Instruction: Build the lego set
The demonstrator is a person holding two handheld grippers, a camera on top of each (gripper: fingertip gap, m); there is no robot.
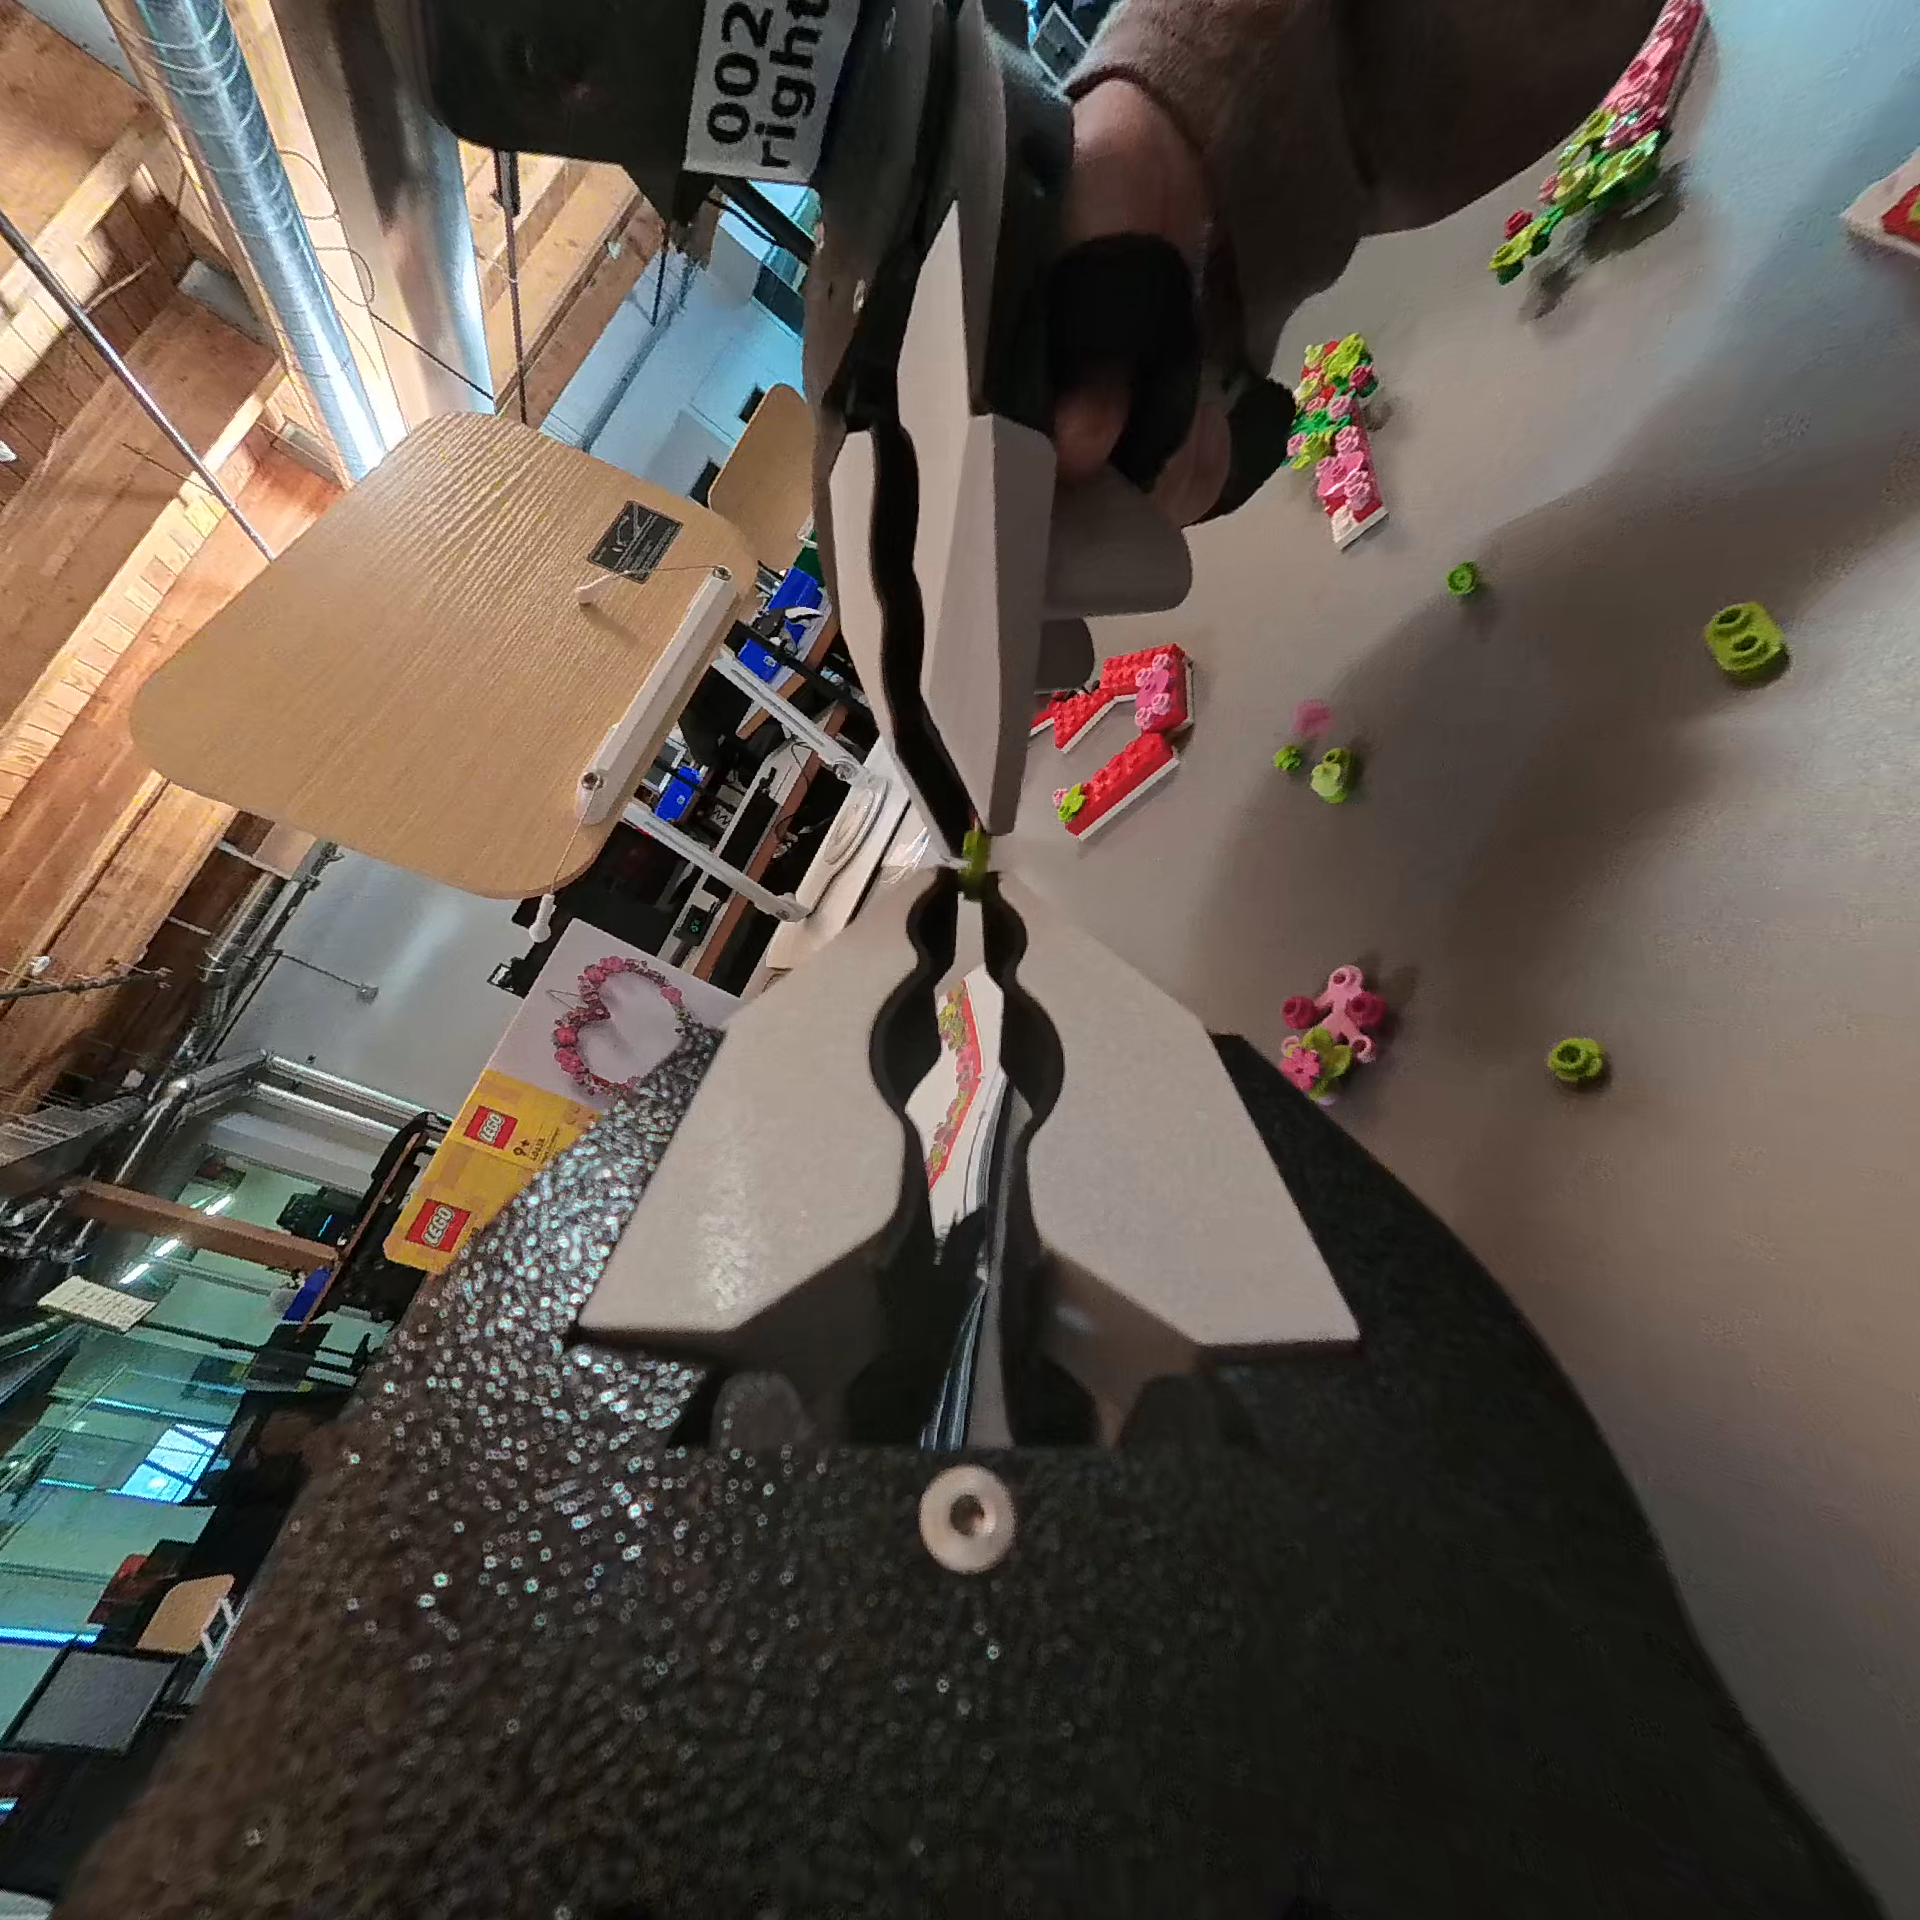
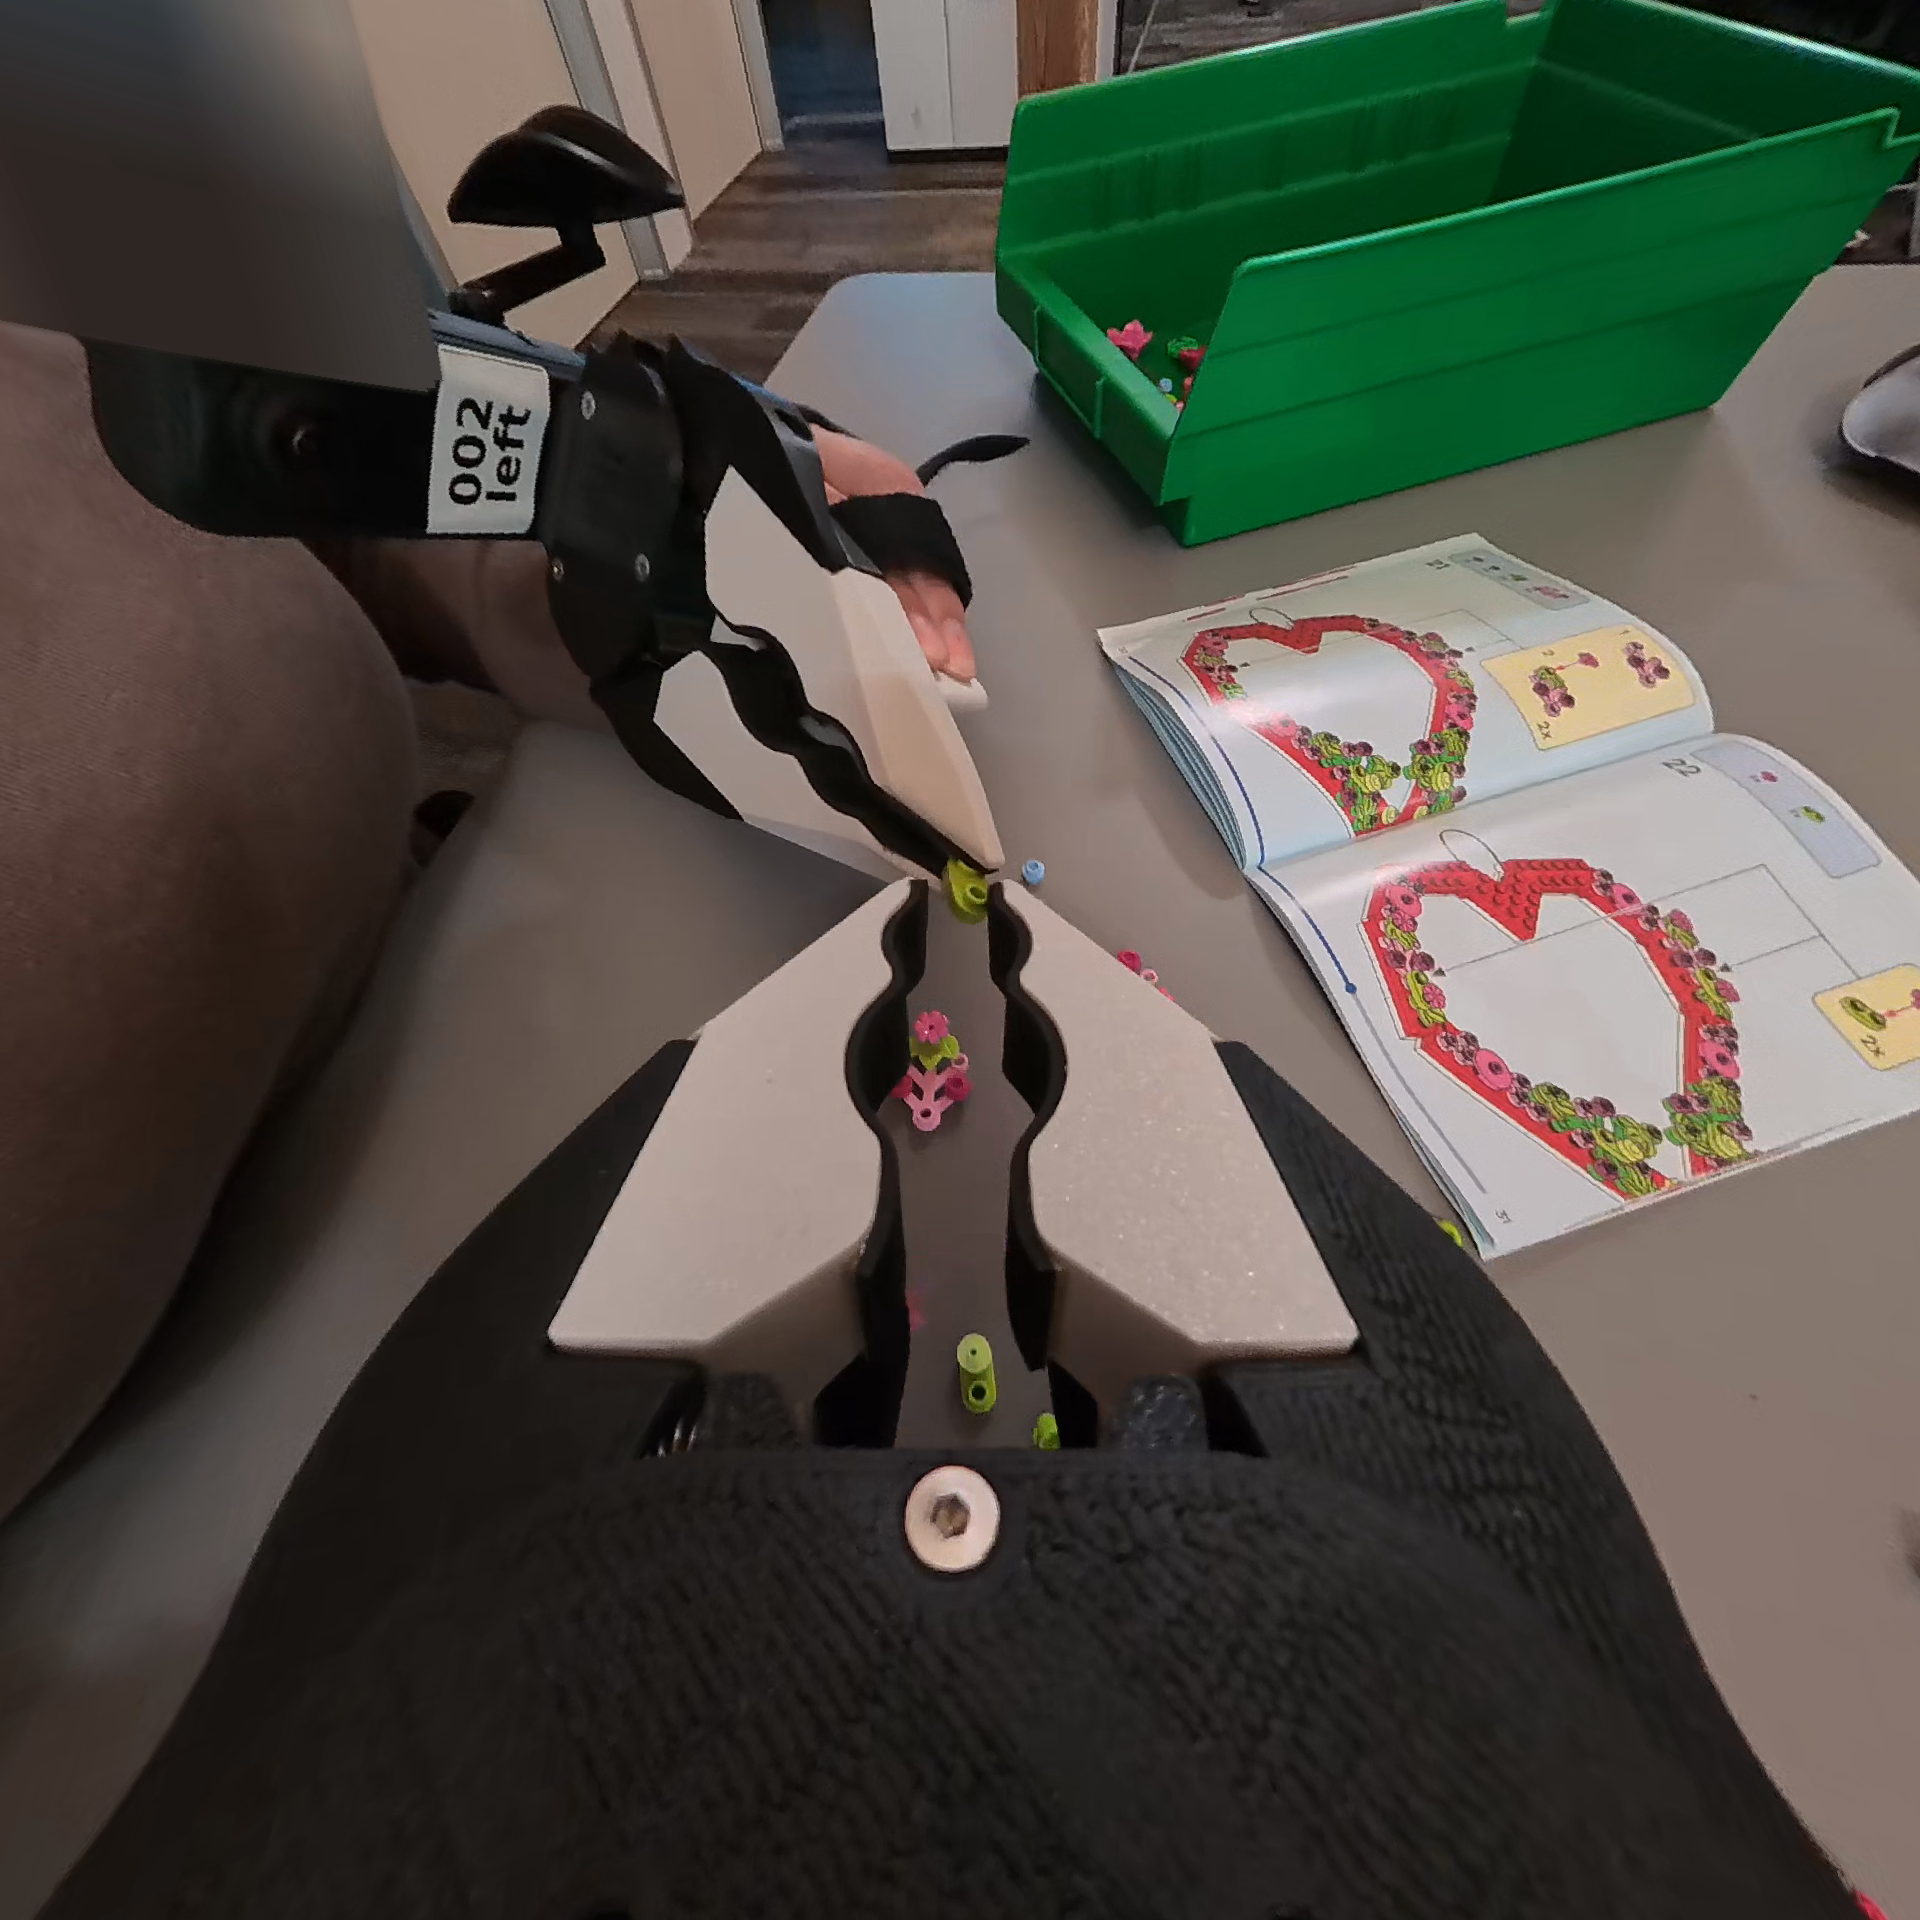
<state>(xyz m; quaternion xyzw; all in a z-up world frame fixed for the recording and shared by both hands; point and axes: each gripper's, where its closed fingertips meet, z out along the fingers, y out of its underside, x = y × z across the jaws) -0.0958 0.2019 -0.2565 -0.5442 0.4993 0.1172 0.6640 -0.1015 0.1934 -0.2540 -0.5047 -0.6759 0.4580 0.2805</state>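
A small lime-green lego piece (image 2: 964, 891) is pinched by the left gripper (image 1: 971, 883) and met by the right gripper (image 2: 958, 896), whose jaws are slightly parted around it, above the grey table (image 2: 1558, 499).

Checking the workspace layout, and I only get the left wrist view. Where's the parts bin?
Observer: A green bin sits on the table, beyond the open instruction booklet.
Operator: Anything in it?
Observer: A few small pink and red pieces lie in its front corner.
Operator: Any strays near the tips?
Observer: A light-blue stud lies on the table beside the lime piece that the left gripper pinches.
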